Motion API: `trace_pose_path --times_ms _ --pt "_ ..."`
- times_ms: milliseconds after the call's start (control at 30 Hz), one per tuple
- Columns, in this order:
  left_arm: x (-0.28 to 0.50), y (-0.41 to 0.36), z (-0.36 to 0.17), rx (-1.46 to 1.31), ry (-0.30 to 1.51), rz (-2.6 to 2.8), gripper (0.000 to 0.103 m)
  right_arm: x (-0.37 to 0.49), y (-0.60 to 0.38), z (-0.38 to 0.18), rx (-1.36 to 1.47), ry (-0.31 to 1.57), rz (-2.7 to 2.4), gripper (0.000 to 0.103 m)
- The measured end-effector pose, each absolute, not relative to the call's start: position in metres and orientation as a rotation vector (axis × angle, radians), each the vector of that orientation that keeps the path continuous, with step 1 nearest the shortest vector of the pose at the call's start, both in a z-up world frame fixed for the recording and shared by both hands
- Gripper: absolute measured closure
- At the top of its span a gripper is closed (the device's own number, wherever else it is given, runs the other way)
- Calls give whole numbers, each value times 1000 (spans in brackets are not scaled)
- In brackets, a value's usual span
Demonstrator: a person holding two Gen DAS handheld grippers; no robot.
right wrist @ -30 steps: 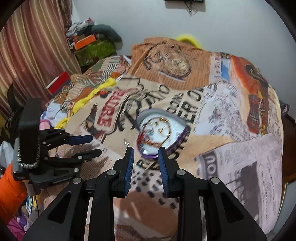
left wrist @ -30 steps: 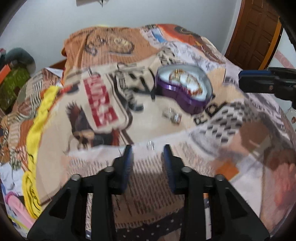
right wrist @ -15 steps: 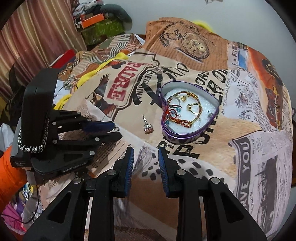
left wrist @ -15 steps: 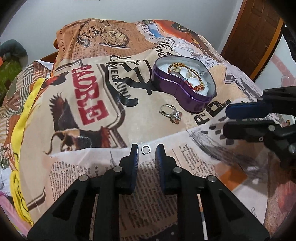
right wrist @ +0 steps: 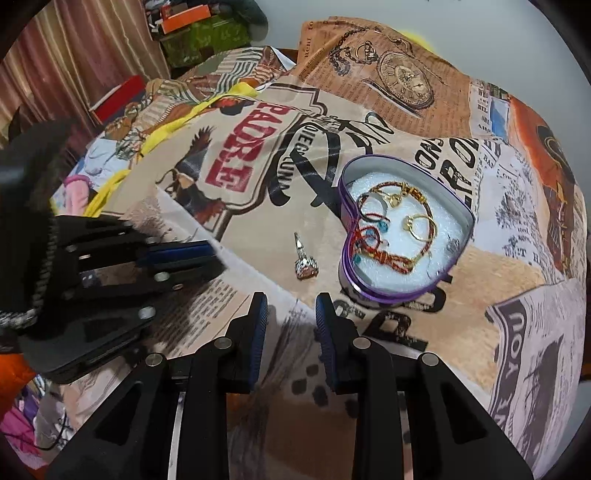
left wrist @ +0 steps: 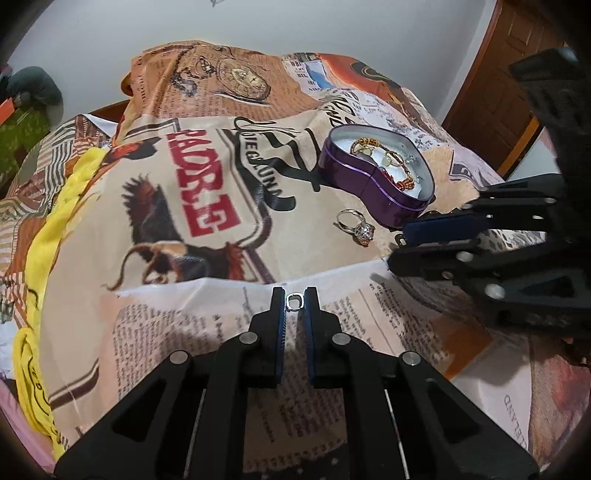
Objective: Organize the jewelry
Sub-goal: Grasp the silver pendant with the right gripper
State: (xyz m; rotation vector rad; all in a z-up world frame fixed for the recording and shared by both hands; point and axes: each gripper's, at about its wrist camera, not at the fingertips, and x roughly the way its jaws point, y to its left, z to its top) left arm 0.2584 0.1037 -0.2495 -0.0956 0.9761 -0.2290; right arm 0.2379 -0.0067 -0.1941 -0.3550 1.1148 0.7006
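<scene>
My left gripper (left wrist: 294, 300) is shut on a small silver ring (left wrist: 294, 301), held between its fingertips just over the printed bedspread. A larger silver ring with a pale stone (left wrist: 355, 226) lies on the cloth near the purple heart-shaped tin (left wrist: 354, 182); the ring (right wrist: 304, 260) and the tin (right wrist: 345, 236) also show in the right wrist view. The tin holds gold rings and red-and-gold bracelets (right wrist: 393, 229) on white foam. My right gripper (right wrist: 291, 317) is open and empty, low over the cloth, in front of the tin.
The bedspread (left wrist: 207, 206) is printed with newspaper and a pocket watch. A yellow cloth (left wrist: 62, 206) lies along its left edge. A brown wooden door (left wrist: 495, 92) stands at the back right. Boxes and clutter (right wrist: 199, 33) sit by a curtain at the far left.
My left gripper has closed onto the small silver ring. My right gripper has moved nearer to the tin and the stone ring.
</scene>
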Motion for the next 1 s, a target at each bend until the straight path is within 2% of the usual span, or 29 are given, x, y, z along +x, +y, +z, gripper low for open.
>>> trace_pose_path --times_ms 500,633,1000 --pt "241 119 -234 -89 918 -233 95 254 11 -212 -376 1138 657 79" --pt "241 123 -231 -98 913 -225 95 255 14 -212 -373 1130 656 88" --pt "244 118 -212 -101 881 -208 95 250 3 -188 -311 1071 700 88"
